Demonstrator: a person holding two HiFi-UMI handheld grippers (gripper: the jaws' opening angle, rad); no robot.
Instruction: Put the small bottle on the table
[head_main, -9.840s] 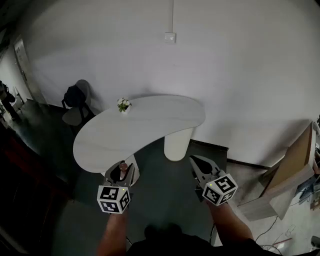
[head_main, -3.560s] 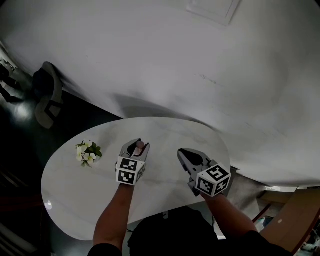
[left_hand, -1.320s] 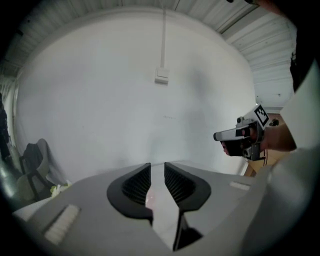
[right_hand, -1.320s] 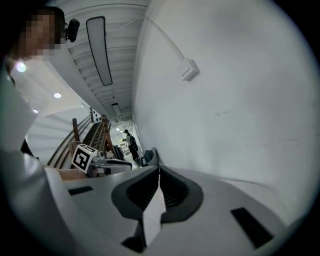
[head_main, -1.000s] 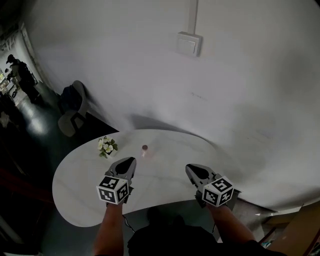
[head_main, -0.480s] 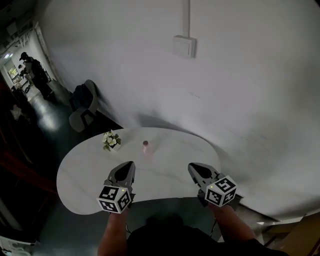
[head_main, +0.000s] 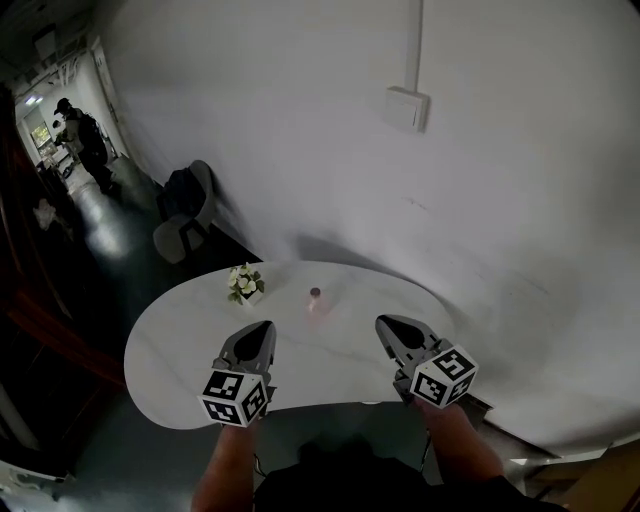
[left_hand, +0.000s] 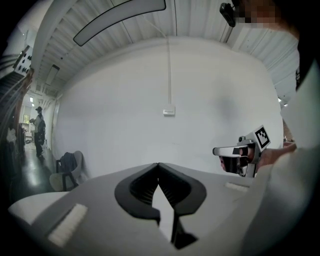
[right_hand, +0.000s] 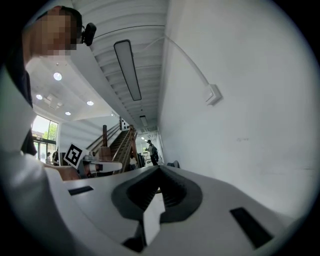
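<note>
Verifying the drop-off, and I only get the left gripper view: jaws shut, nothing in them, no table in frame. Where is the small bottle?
Observer: Head view has it. The small bottle stands upright on the white table, ahead of the left gripper and the right gripper, touching neither.
Operator: Anything else on the tabletop?
Observer: One small pot of white flowers, to the bottle's left and apart from it.
Operator: Right gripper's jaws? I only see it side-on.
Observer: In the right gripper view they are closed together with nothing between them.
</note>
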